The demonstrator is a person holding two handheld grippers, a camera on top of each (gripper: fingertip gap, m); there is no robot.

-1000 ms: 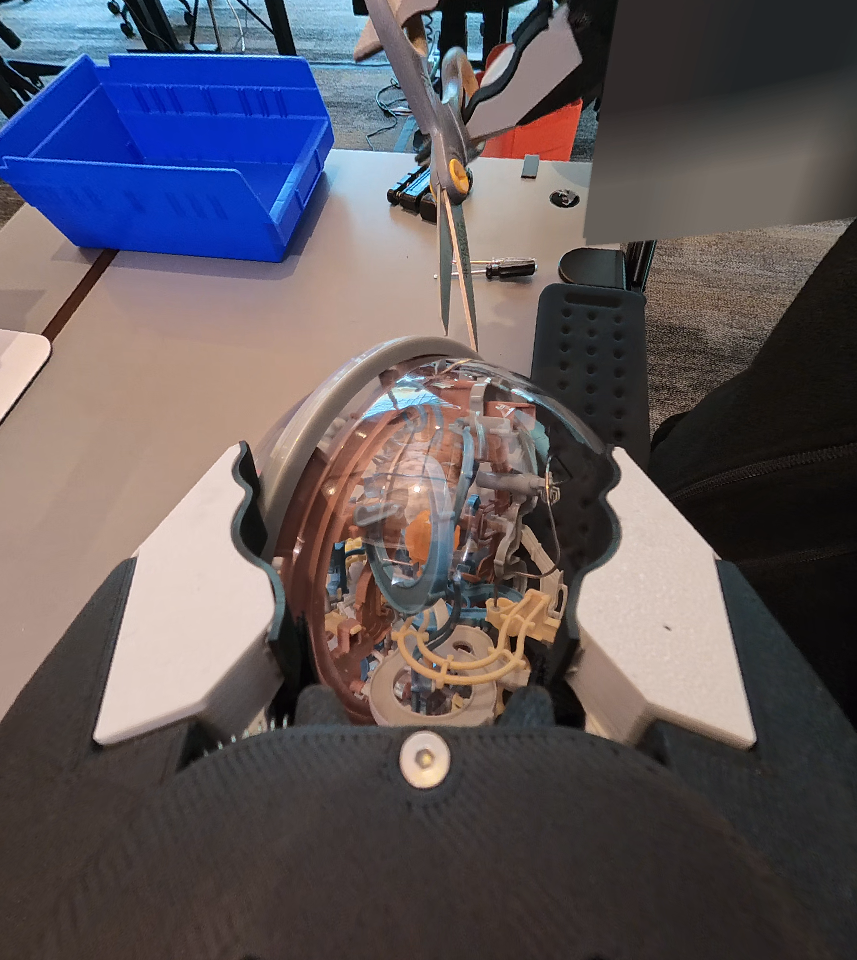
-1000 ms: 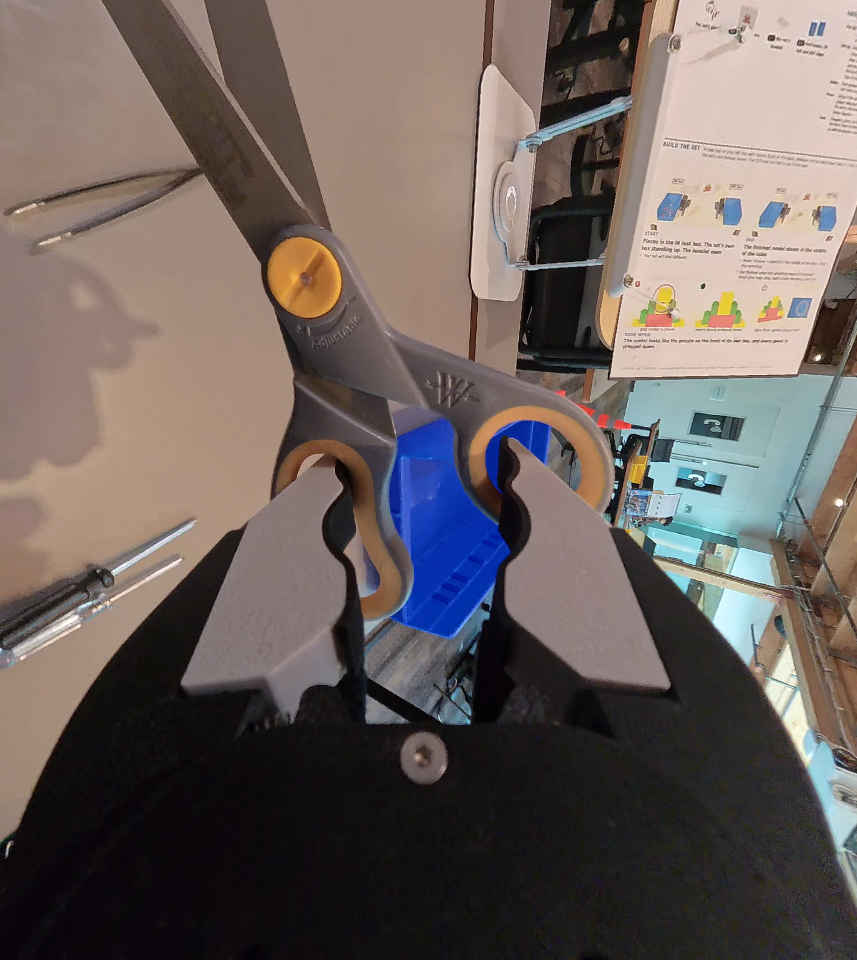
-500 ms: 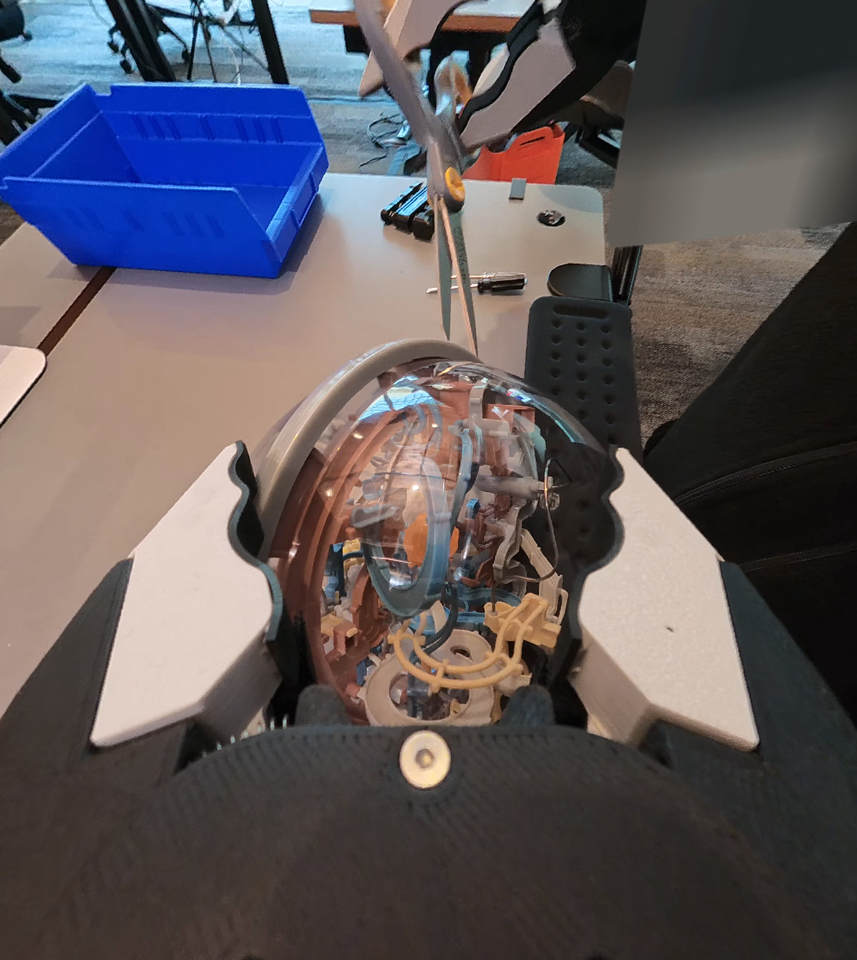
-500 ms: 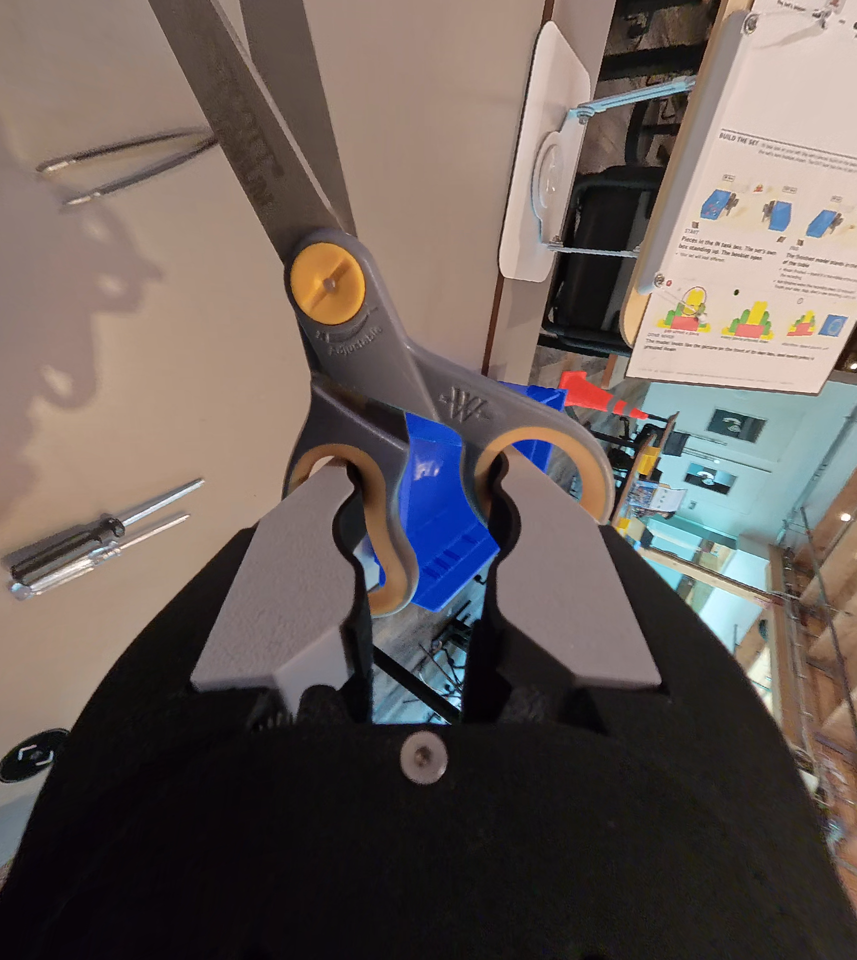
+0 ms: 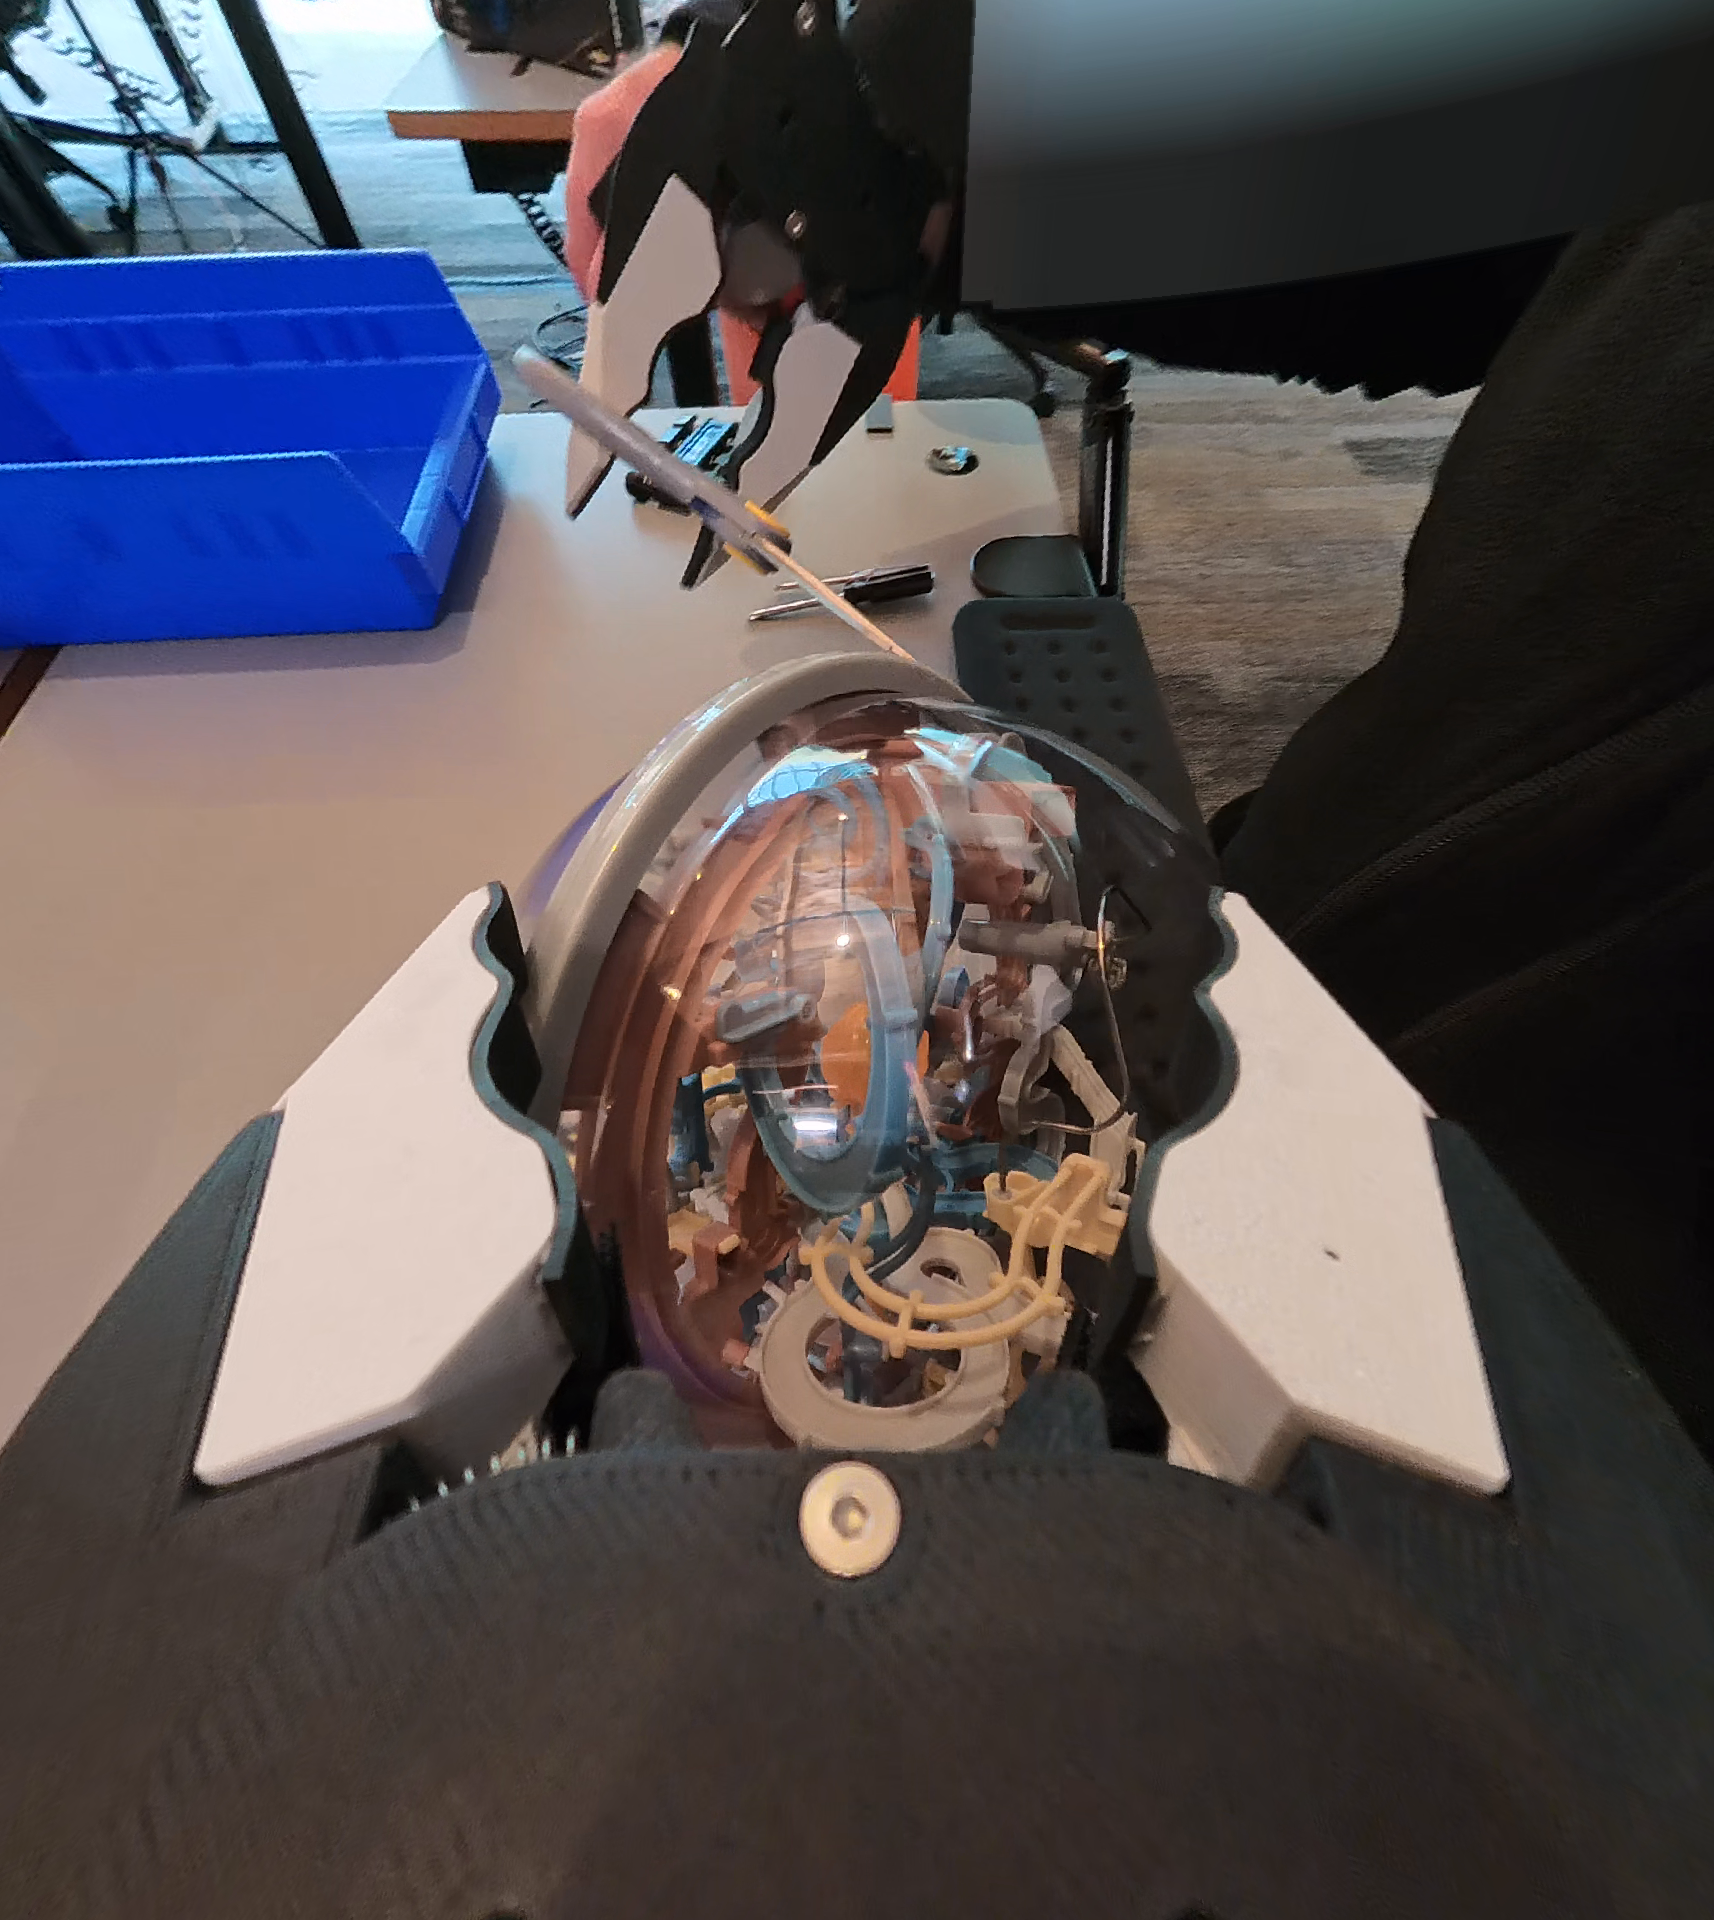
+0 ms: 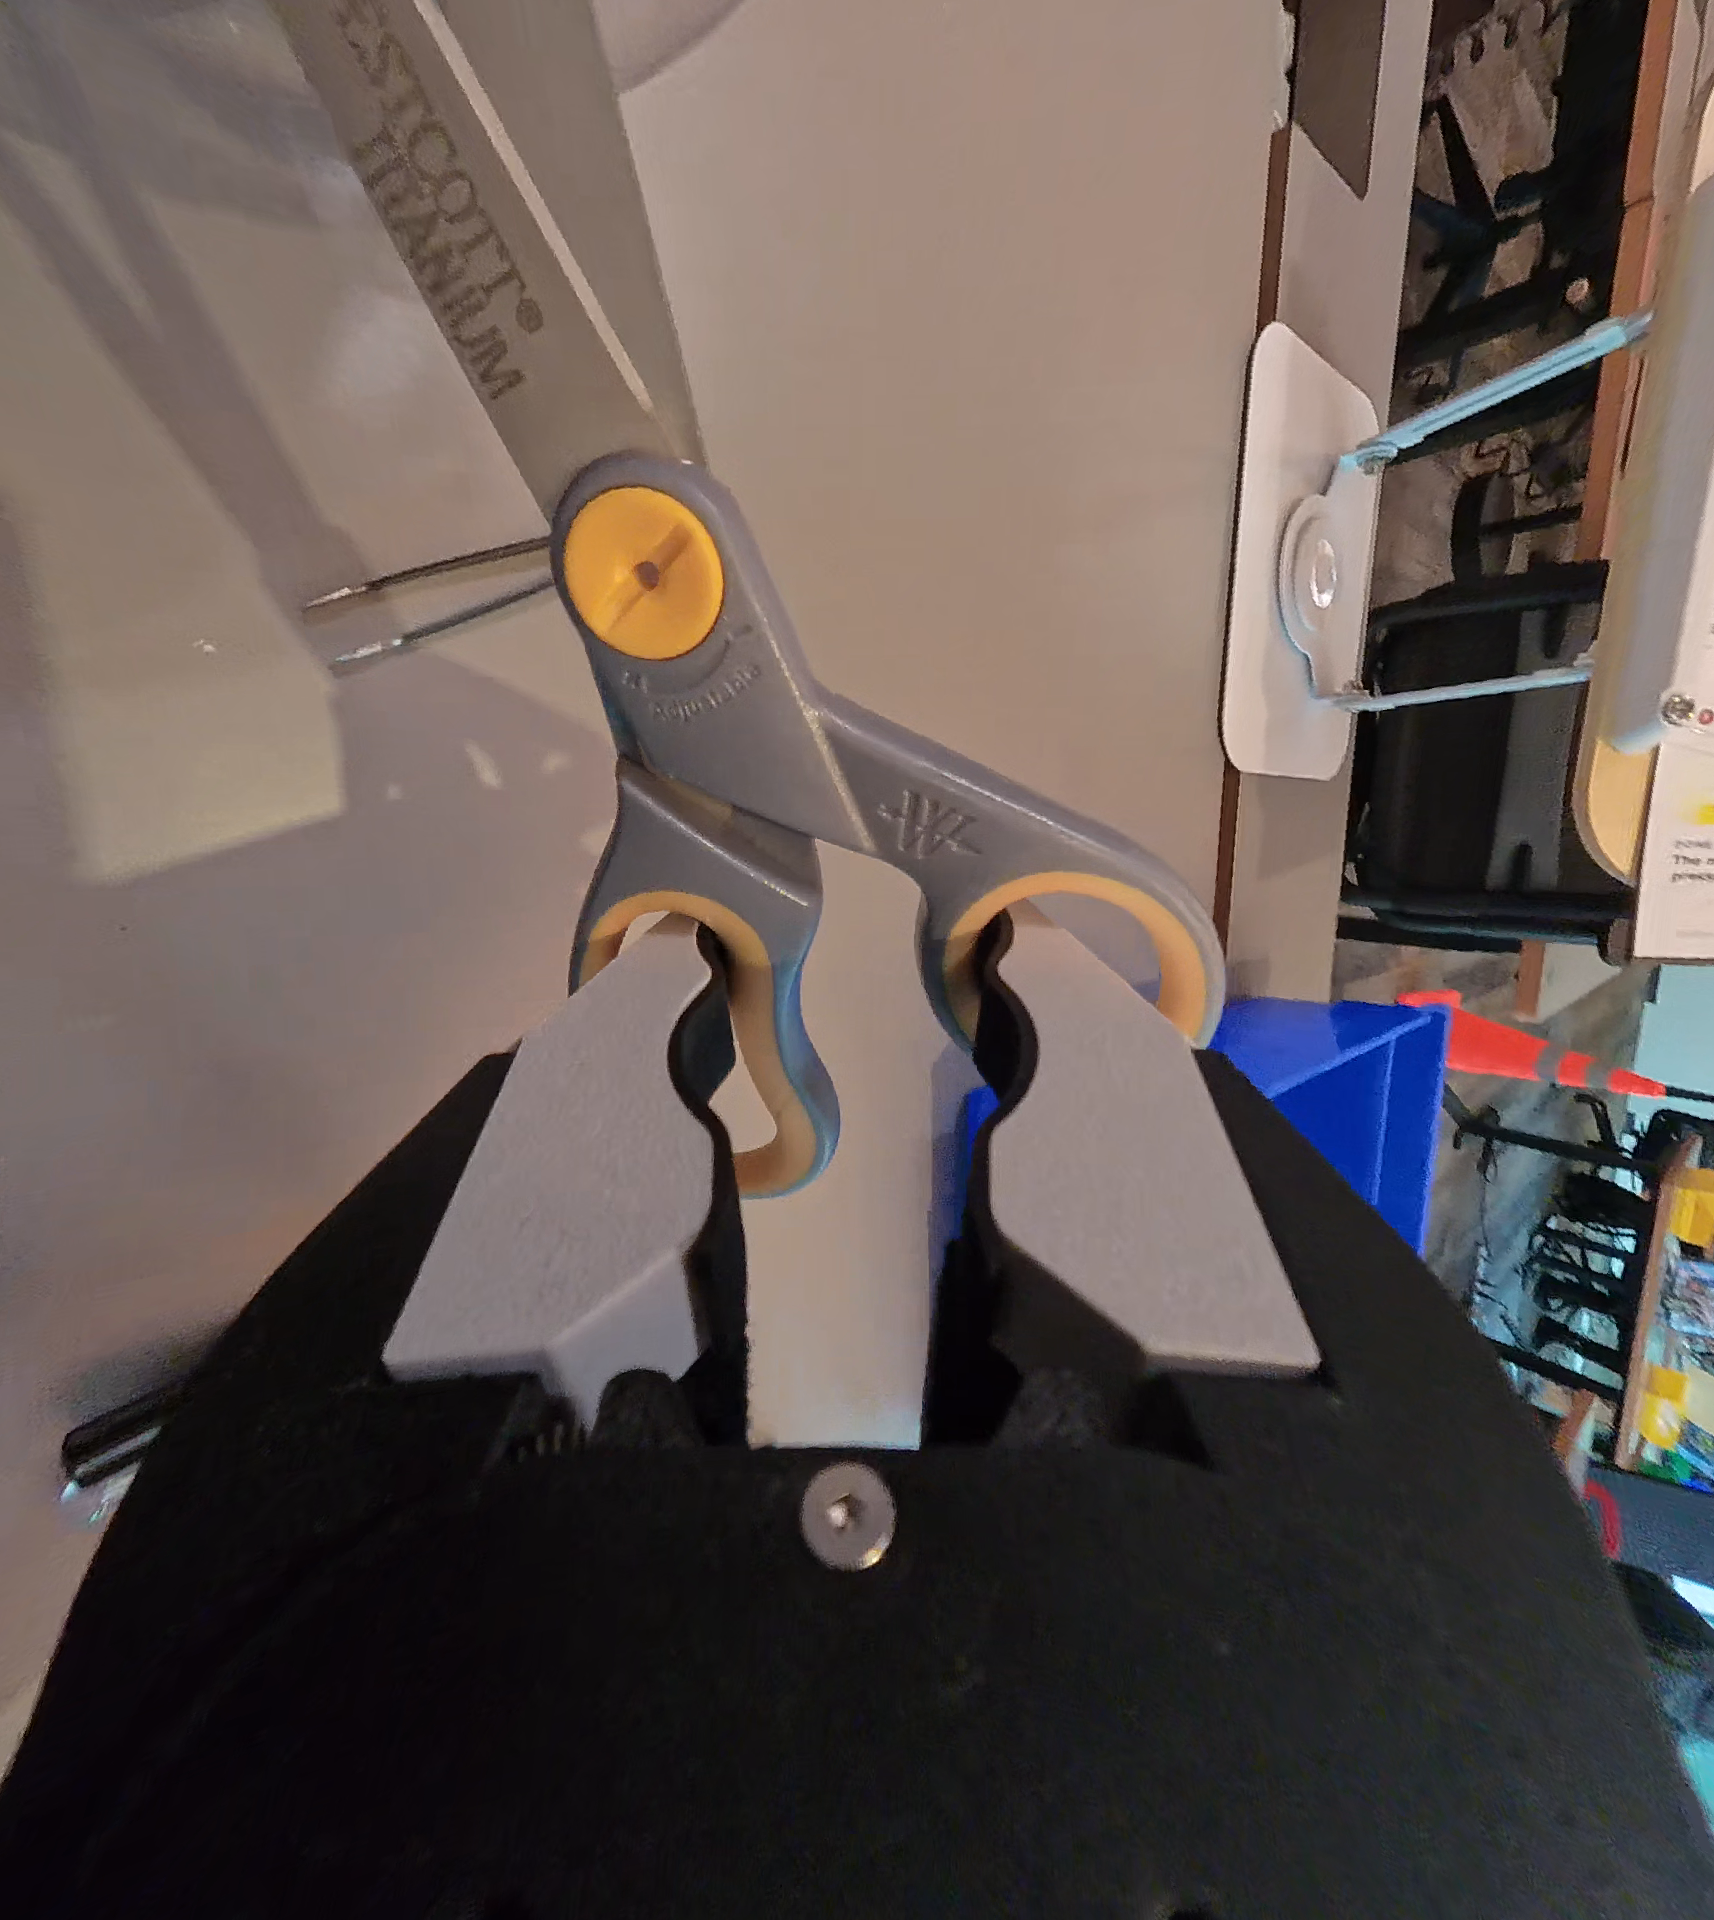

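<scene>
Left tongs (image 5: 858, 914) clamped on a clear puzzle ball (image 5: 832, 1039), grey ring to the left side, brown, blue and cream tracks inside. Held above the grey table (image 5: 209, 831), near its right edge, beside a dark perforated pad (image 5: 1061, 686).

Right tongs (image 6: 837, 956) threaded through both handle loops of grey-and-yellow scissors (image 6: 728, 727), fingers set apart with a gap between, carrying the tool. Blades close together, pointing down and slanting toward the ball; tip at the grey ring, possibly touching, hard to tell from the left wrist view.

Behind: blue bin (image 5: 157, 540) at the left, black-handled screwdriver (image 5: 863, 587) beyond the ball, tweezers (image 6: 417, 613) lying flat under the scissors.
</scene>
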